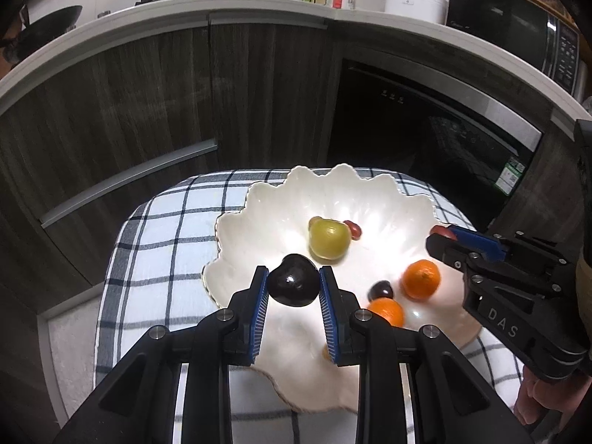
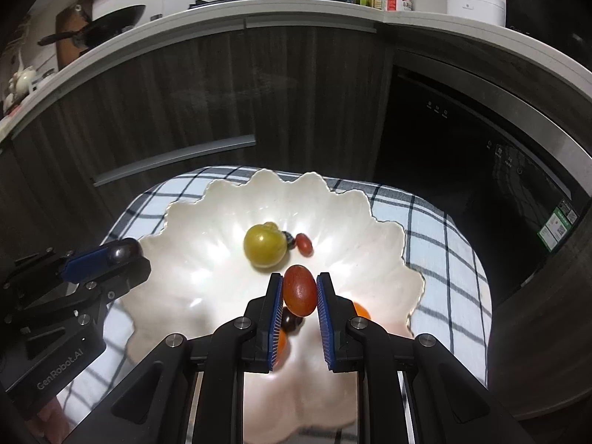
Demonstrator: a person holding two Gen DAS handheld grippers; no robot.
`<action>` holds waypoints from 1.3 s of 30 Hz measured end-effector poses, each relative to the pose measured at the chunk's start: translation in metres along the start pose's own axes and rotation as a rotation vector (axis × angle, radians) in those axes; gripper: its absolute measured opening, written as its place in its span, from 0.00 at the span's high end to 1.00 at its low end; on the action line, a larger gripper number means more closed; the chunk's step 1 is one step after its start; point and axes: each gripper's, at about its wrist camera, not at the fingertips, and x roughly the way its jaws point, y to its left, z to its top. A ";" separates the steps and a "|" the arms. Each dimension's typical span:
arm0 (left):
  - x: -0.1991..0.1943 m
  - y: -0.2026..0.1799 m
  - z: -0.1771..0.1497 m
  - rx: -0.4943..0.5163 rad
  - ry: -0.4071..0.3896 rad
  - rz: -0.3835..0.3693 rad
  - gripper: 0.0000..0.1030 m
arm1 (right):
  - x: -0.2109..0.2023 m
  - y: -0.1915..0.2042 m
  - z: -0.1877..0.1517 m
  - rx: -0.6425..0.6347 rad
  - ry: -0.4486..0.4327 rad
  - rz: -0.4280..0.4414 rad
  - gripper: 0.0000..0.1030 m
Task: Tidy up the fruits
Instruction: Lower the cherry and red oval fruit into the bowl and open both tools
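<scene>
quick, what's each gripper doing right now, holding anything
Left gripper: shut on a dark cherry, above the white bowl.
Right gripper: shut on a red oval tomato, above the same bowl.

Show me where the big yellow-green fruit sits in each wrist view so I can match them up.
Left wrist: the yellow-green fruit lies mid-bowl, just above and right of the left gripper.
Right wrist: the same fruit lies mid-bowl, above and left of the right gripper.
Shared landmark: the small red fruit close to its right, inside the white scalloped bowl.
</scene>
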 end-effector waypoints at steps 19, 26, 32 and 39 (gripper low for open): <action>0.046 0.006 0.009 -0.005 0.090 -0.011 0.73 | 0.066 -0.018 0.014 0.061 0.110 -0.039 0.81; 0.051 0.007 0.009 -0.018 0.107 -0.004 0.55 | 0.079 -0.018 0.013 0.059 0.146 -0.045 0.80; 0.043 0.008 0.010 -0.019 0.087 0.009 0.32 | 0.075 -0.020 0.015 0.063 0.136 -0.073 0.49; 0.027 0.011 0.012 -0.034 0.066 0.043 0.13 | 0.054 -0.024 0.016 0.086 0.085 -0.095 0.31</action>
